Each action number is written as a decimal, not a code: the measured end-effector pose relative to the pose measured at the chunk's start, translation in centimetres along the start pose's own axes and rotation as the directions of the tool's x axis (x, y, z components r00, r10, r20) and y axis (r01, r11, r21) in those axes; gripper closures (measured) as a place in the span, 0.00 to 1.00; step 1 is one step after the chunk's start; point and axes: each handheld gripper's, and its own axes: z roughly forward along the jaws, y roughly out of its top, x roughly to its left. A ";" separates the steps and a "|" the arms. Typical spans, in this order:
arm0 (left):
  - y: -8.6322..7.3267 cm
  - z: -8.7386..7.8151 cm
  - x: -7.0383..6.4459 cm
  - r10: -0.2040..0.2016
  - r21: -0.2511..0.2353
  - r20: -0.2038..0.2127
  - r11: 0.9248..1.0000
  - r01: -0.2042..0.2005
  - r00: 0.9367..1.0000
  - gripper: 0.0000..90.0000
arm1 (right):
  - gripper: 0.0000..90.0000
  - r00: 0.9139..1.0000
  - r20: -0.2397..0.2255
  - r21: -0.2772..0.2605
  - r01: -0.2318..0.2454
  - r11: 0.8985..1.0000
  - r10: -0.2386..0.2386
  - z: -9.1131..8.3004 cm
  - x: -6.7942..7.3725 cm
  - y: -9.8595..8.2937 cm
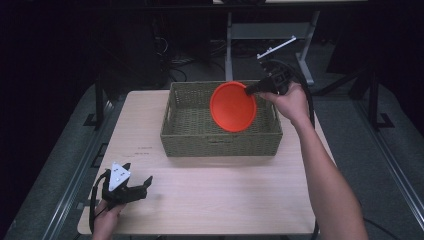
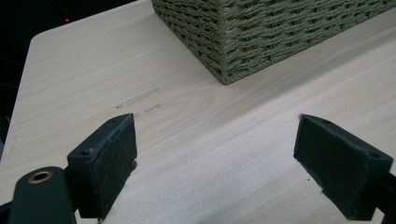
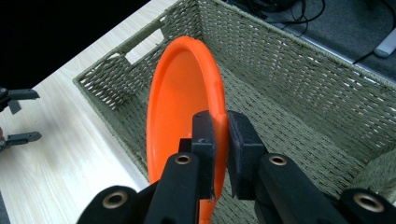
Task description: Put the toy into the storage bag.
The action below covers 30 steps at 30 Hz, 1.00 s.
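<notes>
Over the woven basket [image 1: 172,131], right gripper [image 1: 248,90] clamps the rim of an orange plate [image 1: 233,106], held on edge, tilted, above the basket's interior. Plate: round, bright orange plastic, shallow, raised lip, plain. Grip point sits at the plate's 2 o'clock in the high view. Right gripper view shows both pads pinching the plate [image 3: 182,102] rim, one each side, plus the basket [image 3: 299,79] handle cutout and woven floor. High view gives the layout: basket at table [image 1: 210,200] 12 o'clock, left gripper [image 1: 141,186] at 7 o'clock, resting low, well apart from basket. Left gripper view: jaws spread wide, nothing between, bare tabletop, basket [image 2: 261,37] corner at 1 o'clock.
</notes>
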 end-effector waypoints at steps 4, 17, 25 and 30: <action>0.0 0.0 0.0 -0.010 -0.002 -0.001 1.000 0.010 1.000 0.14 | 0.91 1.000 0.000 0.004 -0.016 1.000 0.016 0.5 -0.6 0.0; 0.0 0.1 -0.1 -0.001 -0.008 0.003 1.000 0.001 1.000 0.14 | 0.91 0.998 0.014 0.027 -0.059 0.998 0.059 2.1 -2.0 0.0; 0.0 0.0 -0.1 0.000 -0.004 0.003 1.000 0.000 1.000 0.14 | 0.91 0.997 0.023 0.034 -0.075 0.997 0.074 3.5 -2.3 -0.2; 0.1 0.0 -0.2 0.000 -0.014 0.004 1.000 0.000 1.000 0.14 | 0.91 0.996 0.022 0.038 -0.085 0.996 0.084 4.5 -2.6 -0.6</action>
